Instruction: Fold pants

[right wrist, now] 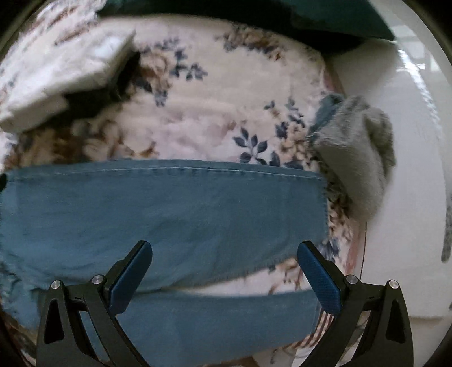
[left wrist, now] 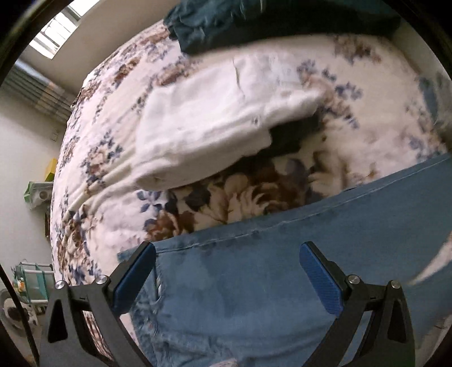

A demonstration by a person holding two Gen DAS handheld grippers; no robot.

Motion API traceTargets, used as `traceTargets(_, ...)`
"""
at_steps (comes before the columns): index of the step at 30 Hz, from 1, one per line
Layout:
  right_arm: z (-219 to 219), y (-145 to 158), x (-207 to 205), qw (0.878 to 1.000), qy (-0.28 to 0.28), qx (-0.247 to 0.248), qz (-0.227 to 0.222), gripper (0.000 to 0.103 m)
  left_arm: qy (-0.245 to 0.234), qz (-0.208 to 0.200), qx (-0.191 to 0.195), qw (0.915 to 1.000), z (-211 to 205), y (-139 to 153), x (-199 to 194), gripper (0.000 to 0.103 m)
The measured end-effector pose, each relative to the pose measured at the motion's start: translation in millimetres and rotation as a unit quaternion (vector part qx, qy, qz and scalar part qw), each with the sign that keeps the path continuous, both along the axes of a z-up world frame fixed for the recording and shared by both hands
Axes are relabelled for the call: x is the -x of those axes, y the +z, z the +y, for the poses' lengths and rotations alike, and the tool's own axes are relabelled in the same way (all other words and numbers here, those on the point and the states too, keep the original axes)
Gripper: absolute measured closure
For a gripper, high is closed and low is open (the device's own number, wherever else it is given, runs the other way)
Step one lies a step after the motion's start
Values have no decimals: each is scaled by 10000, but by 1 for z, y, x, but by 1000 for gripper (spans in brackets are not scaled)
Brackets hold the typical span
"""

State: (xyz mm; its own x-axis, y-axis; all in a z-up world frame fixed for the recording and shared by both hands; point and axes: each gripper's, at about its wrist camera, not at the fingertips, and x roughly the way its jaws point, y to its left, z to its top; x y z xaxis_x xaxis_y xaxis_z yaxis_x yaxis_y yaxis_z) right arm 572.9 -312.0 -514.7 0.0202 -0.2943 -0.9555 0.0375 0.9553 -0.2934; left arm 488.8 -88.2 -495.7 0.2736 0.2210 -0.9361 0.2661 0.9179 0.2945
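Blue jeans lie spread on a floral bedspread. In the left wrist view my left gripper is open just above the waist end, its blue pads on either side of the denim. In the right wrist view the two legs lie side by side with frayed hems at the right. My right gripper is open above the leg ends and holds nothing.
A folded white garment lies on the bedspread beyond the jeans, also in the right wrist view. A dark teal garment sits at the far side. A grey fuzzy cloth lies at the bed's right edge by a white wall.
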Motion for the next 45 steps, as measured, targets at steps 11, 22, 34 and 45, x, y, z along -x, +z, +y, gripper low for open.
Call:
traceTargets(11, -17, -155, -62, 9887, 964, -21, 1149, 0, -440, 1000, 28, 9940, -16, -118, -39, 0)
traceTargets(22, 11, -178, -79, 9543, 2526, -540, 1502, 43, -1440, 1631, 1041, 9705, -28, -129, -55, 58)
traceTargets(34, -7, -99, -38, 9704, 2040, -974, 849, 97, -1360, 1086, 1463, 9738, -18, -62, -46, 101)
traceTargets(45, -22, -38, 25, 9821, 1541, -1056, 229, 97, -1183, 699, 1717, 9755, 3, -18, 29, 102)
